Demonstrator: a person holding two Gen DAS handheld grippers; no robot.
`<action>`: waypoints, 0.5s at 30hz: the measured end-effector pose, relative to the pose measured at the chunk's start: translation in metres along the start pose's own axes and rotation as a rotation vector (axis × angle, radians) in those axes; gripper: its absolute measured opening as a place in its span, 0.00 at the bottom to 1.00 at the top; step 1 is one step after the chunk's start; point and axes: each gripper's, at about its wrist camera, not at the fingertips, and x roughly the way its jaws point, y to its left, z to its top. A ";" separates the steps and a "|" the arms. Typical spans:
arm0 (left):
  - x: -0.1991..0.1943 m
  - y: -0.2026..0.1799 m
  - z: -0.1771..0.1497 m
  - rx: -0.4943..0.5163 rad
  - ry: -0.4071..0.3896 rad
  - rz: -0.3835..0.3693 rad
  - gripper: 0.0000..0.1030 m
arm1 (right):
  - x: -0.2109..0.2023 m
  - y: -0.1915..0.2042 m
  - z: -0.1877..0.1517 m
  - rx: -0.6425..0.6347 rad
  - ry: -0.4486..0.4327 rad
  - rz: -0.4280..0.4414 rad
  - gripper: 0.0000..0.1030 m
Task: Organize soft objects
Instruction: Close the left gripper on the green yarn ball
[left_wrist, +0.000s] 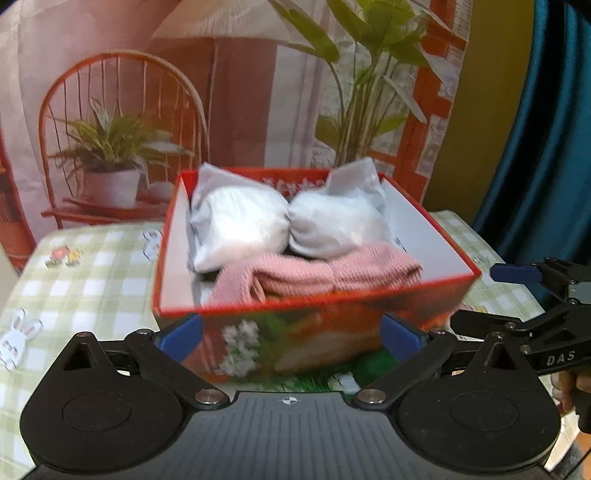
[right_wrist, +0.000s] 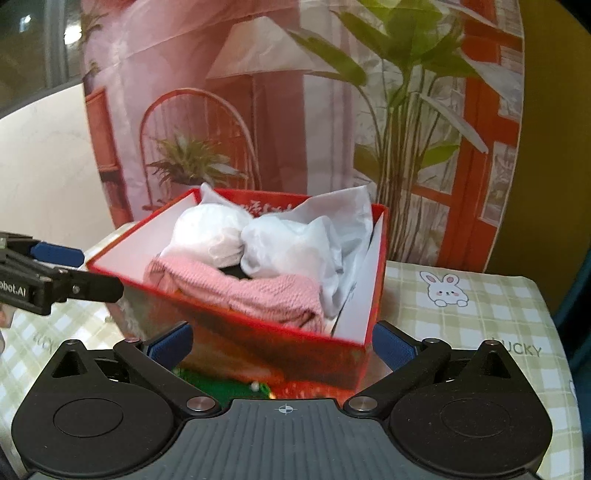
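Note:
A red box (left_wrist: 314, 336) with white inner walls stands on the checked tablecloth. It holds two white soft bundles (left_wrist: 236, 225) (left_wrist: 340, 225) at the back and a pink knitted cloth (left_wrist: 317, 277) at the front. My left gripper (left_wrist: 291, 334) is open, its blue pads wide apart in front of the box's near wall. In the right wrist view the box (right_wrist: 295, 354) shows corner-on, with the white bundles (right_wrist: 280, 243) and pink cloth (right_wrist: 258, 291) inside. My right gripper (right_wrist: 282, 345) is open, its pads either side of the box's near corner.
The table has a green checked cloth (right_wrist: 480, 325) with rabbit prints. A printed backdrop (left_wrist: 221, 92) of a chair and plants hangs behind. The right gripper shows at the right edge of the left wrist view (left_wrist: 546, 295); the left gripper shows at the left of the right wrist view (right_wrist: 44, 273).

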 end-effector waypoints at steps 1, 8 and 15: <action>0.001 -0.001 -0.005 -0.002 0.007 -0.009 1.00 | -0.001 -0.001 -0.003 0.000 0.005 0.005 0.97; 0.015 -0.007 -0.025 -0.028 0.042 -0.096 0.86 | 0.006 0.004 -0.030 -0.030 0.071 0.021 0.72; 0.050 -0.016 -0.034 -0.074 0.124 -0.196 0.60 | 0.029 0.021 -0.053 -0.059 0.127 0.065 0.60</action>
